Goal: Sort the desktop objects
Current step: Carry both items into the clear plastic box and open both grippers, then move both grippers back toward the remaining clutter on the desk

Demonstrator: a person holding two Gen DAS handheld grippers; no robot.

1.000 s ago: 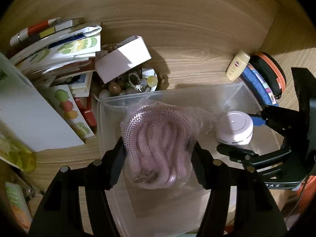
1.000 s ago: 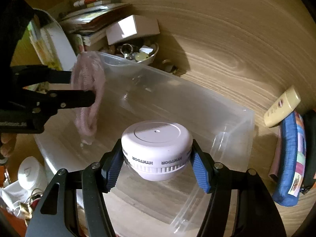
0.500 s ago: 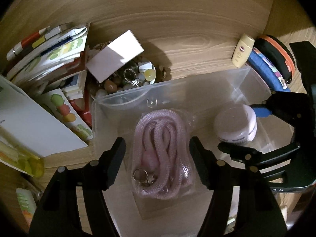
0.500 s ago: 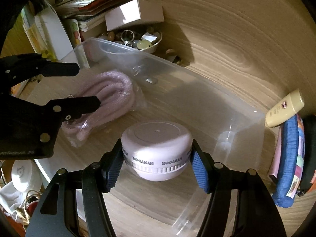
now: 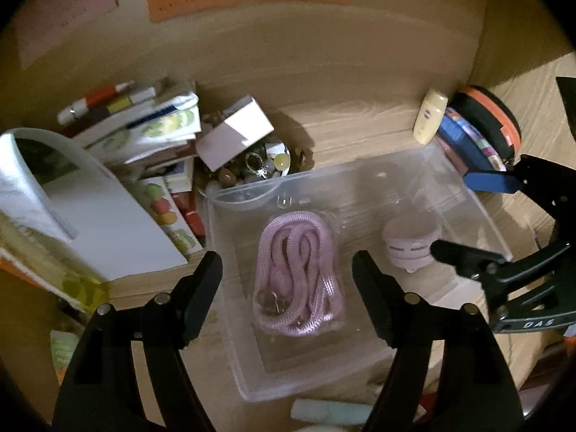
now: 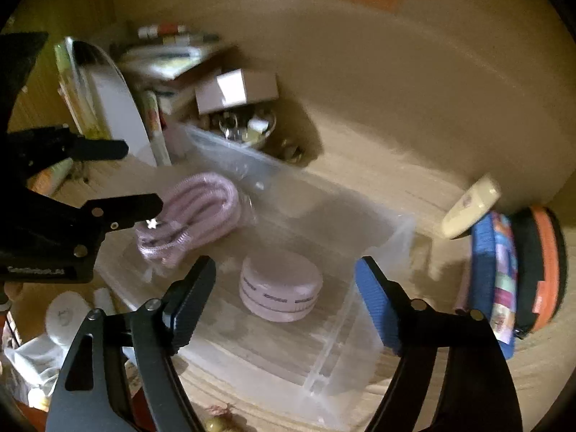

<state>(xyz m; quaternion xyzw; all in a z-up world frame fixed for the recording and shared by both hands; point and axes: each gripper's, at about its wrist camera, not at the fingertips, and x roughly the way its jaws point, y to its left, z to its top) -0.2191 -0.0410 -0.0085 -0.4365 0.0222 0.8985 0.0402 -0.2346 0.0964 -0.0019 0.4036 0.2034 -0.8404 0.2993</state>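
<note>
A clear plastic bin (image 5: 478,212) (image 6: 378,237) sits on the wooden desk. Inside it lie a bagged coil of pink rope (image 5: 297,280) (image 6: 194,216) and a round white jar (image 5: 410,244) (image 6: 280,293). My left gripper (image 5: 286,280) is open above the rope, not touching it. My right gripper (image 6: 284,288) is open above the jar, apart from it. Each gripper shows in the other's view, the right one (image 5: 468,216) over the bin's right side and the left one (image 6: 142,176) over its left side.
A pile of booklets and papers (image 5: 108,165) lies left of the bin. A bowl of trinkets (image 5: 252,169) with a white box (image 5: 234,133) on it sits behind the bin. A cream bottle (image 5: 430,117), a blue pouch (image 5: 468,147) and an orange-rimmed case (image 5: 493,122) are at right.
Both grippers opened and rose. The left let go of the pink rope, the right let go of the white jar. Both objects now rest on the bin floor.
</note>
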